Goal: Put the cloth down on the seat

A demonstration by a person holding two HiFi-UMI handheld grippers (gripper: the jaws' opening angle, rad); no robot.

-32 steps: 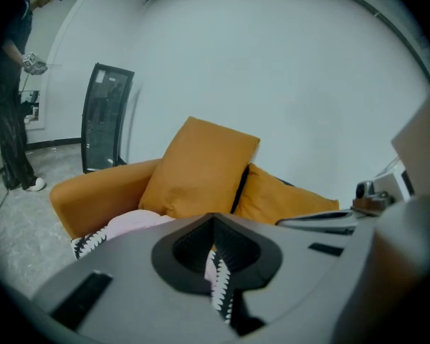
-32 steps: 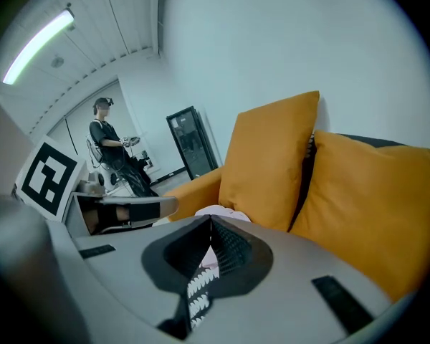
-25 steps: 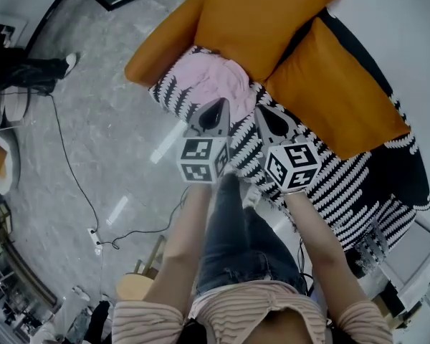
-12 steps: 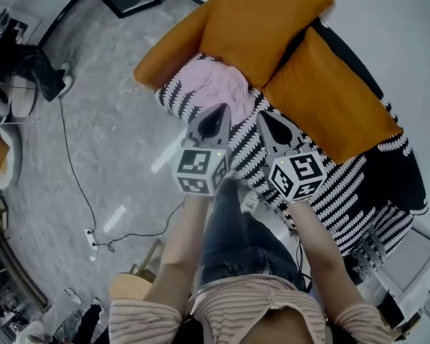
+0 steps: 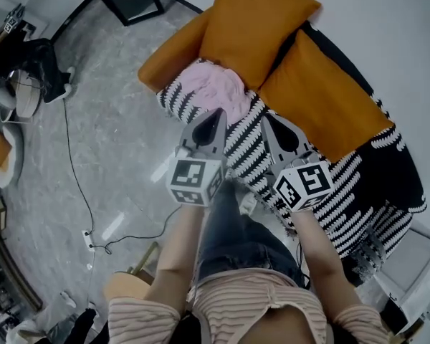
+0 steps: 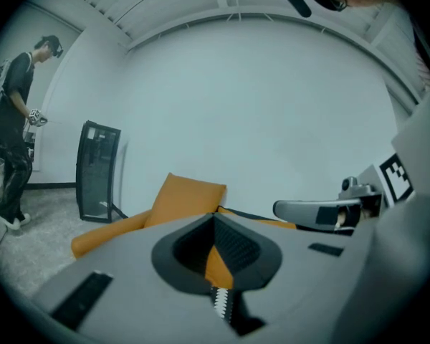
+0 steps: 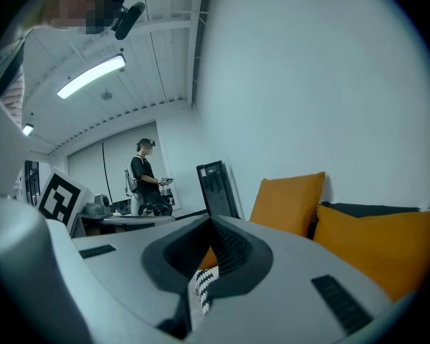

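Observation:
The pink cloth (image 5: 213, 92) lies bunched on the sofa seat's black-and-white striped cover (image 5: 344, 192), in front of an orange cushion (image 5: 254, 24). Neither gripper touches it. My left gripper (image 5: 216, 115) hovers just short of the cloth, shut and with nothing in it. My right gripper (image 5: 267, 119) hangs beside it over the stripes, also shut with nothing held. In the left gripper view the jaws (image 6: 215, 217) meet, with the orange cushion (image 6: 186, 196) beyond them. In the right gripper view the shut jaws (image 7: 211, 224) point at the cushions (image 7: 290, 203).
A second orange cushion (image 5: 322, 95) leans against the sofa back. A black cable (image 5: 72, 170) runs over the grey floor at left, and a round wooden stool (image 5: 125, 285) stands by my legs. A black upright unit (image 6: 97, 170) and another person (image 6: 14, 120) are beyond the sofa's end.
Both grippers have drawn back a little toward me, still shut. The pink cloth stays where it lay on the seat.

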